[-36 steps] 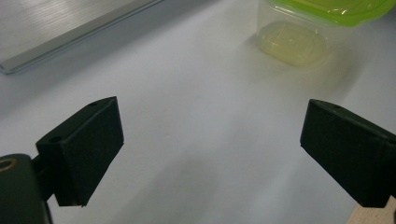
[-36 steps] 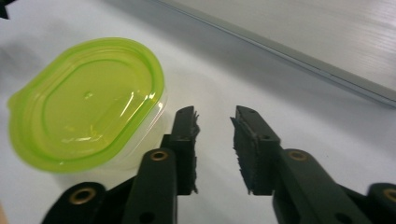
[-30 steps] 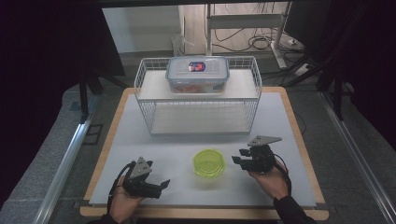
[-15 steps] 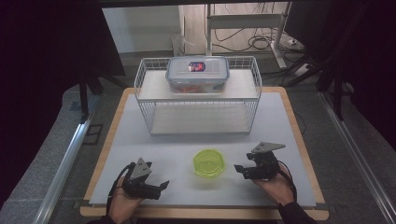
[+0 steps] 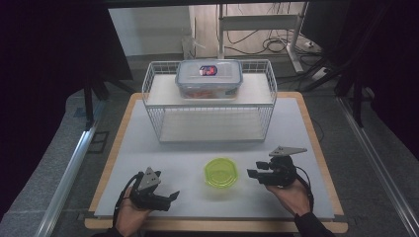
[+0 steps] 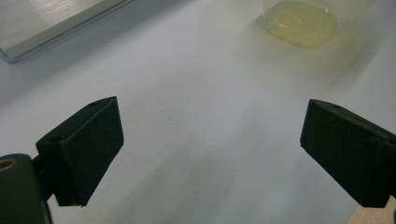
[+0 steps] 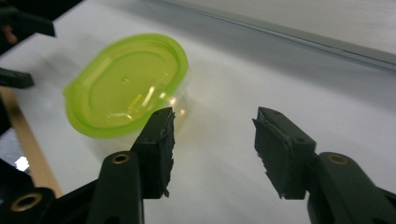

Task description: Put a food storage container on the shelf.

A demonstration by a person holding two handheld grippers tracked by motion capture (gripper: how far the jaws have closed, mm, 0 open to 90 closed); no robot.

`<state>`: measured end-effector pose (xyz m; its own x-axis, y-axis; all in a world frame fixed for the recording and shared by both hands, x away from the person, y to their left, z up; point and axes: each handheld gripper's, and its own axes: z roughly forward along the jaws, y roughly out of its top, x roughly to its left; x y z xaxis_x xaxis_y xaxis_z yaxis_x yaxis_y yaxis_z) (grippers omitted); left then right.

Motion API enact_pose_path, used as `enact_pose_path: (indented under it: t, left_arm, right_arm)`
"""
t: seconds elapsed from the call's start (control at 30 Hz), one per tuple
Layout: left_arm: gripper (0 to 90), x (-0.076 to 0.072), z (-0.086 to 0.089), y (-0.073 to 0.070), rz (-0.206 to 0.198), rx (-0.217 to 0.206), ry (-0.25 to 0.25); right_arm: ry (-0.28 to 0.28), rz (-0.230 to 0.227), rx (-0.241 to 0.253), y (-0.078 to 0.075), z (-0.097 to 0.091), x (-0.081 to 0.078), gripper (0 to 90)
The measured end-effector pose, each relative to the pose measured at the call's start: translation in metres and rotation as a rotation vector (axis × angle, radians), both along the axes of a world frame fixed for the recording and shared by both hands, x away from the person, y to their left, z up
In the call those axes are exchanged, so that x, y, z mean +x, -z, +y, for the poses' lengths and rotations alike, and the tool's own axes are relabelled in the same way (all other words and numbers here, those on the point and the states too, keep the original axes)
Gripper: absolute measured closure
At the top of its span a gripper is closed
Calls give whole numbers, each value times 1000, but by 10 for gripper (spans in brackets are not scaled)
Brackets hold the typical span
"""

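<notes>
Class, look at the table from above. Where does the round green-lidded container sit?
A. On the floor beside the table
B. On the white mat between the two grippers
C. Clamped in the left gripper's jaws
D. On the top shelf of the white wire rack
B: in the high view the green-lidded container stands on the white mat, with the left gripper on one side and the right gripper on the other, neither touching it.

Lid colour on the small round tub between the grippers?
Lime green lid on a clear tub; clearest in the right gripper view.
</notes>
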<state>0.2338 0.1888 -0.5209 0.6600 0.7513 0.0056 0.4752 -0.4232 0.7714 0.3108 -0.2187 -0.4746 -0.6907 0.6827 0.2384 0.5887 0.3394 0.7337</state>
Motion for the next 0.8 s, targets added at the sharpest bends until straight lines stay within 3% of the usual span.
enact_pose_path:
  t: [0.33, 0.53, 0.77, 0.8]
  left_arm:
    - [57, 0, -2, 1, 2, 5, 6]
    - [57, 0, -3, 1, 1, 8, 11]
    - [57, 0, -4, 2, 3, 11, 19]
    - [57, 0, -4, 2, 2, 12, 19]
  right_arm:
    - [-28, 97, 104, 1, 16, 8, 555]
    - [-28, 198, 138, 9, 30, 17, 522]
    - [2, 326, 194, 22, 37, 25, 624]
    - [10, 350, 220, 24, 36, 26, 642]
